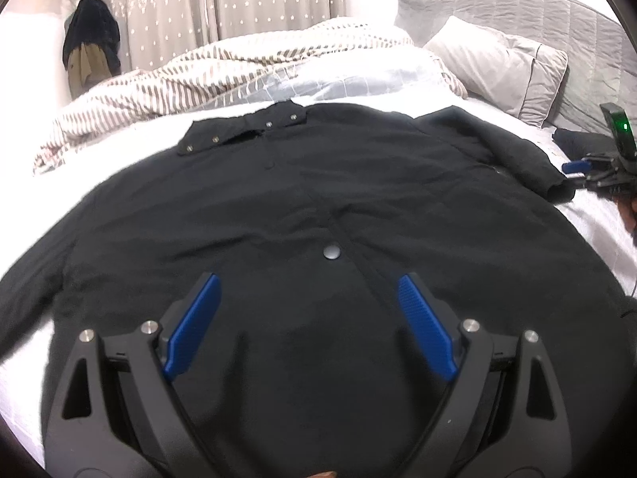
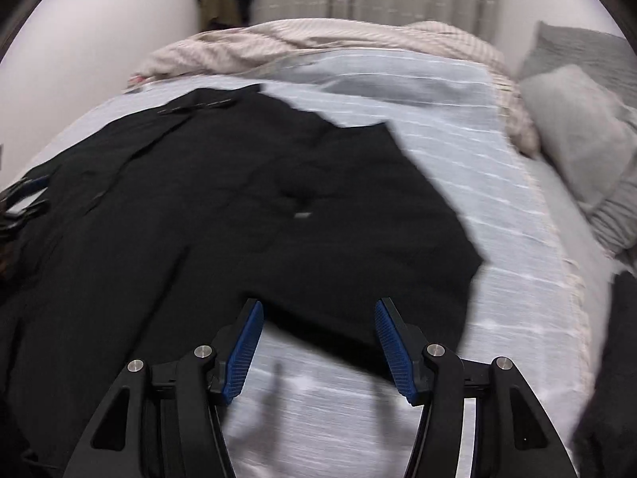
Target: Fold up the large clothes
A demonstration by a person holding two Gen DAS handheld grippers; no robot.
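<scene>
A large black jacket (image 1: pixel 318 207) with snap buttons lies spread flat on the bed sheet (image 2: pixel 497 239), collar toward the far side. My left gripper (image 1: pixel 310 279) hovers over its lower middle, jaws wide open with nothing between the blue pads. In the right wrist view, which is blurred, the jacket (image 2: pixel 239 207) fills the left half, with one sleeve (image 2: pixel 398 199) lying across toward the right. My right gripper (image 2: pixel 318 304) stands open just above that sleeve's near edge, and nothing is gripped. The left wrist view shows the right gripper (image 1: pixel 577 173) small, at the jacket's right sleeve end.
A rumpled striped duvet (image 1: pixel 199 75) is heaped along the far side of the bed. Grey pillows (image 1: pixel 501 63) and a padded headboard lie at the right. Dark clothes (image 1: pixel 91 40) hang by the curtain. Another dark garment (image 2: pixel 613 358) lies at the right edge.
</scene>
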